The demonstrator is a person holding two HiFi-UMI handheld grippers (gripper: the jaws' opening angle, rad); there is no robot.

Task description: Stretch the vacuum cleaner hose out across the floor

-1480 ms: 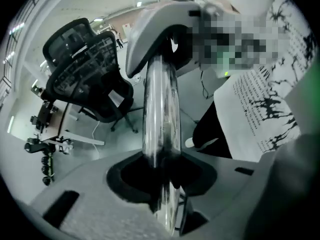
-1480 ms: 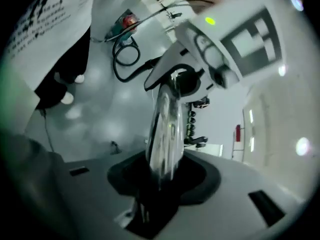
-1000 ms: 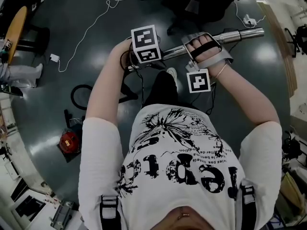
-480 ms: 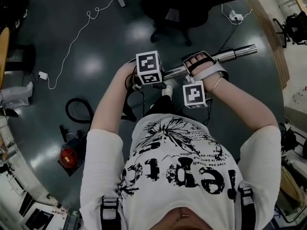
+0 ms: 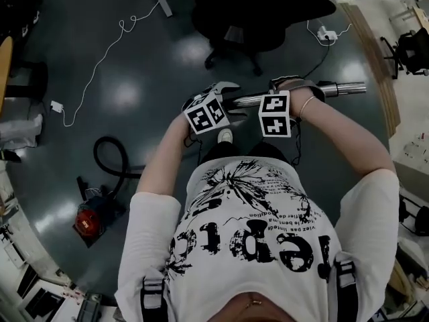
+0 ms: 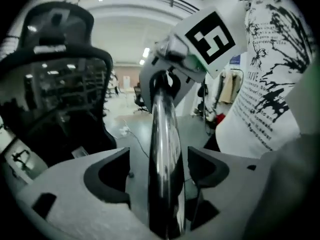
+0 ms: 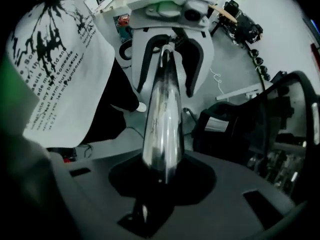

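Dark glossy floor (image 5: 134, 59) underfoot, black vacuum hose (image 5: 110, 156) curled beside the red cleaner body (image 5: 87, 221). The right gripper (image 7: 162, 179) clamps the shiny chrome wand tube (image 5: 342, 88). The left gripper (image 6: 160, 166) has just been opening its jaws, tube loose between them. Best pull steadily away from the loop.

Looking down on a metal tube (image 5: 335, 89) lying crosswise before the person, an office chair (image 5: 248, 19) standing beyond it, a hose (image 5: 96, 158) looping on the floor (image 5: 154, 79) at left, the vacuum cleaner (image 5: 86, 221) sitting nearer, a cable (image 5: 100, 59) trailing beyond the loop.
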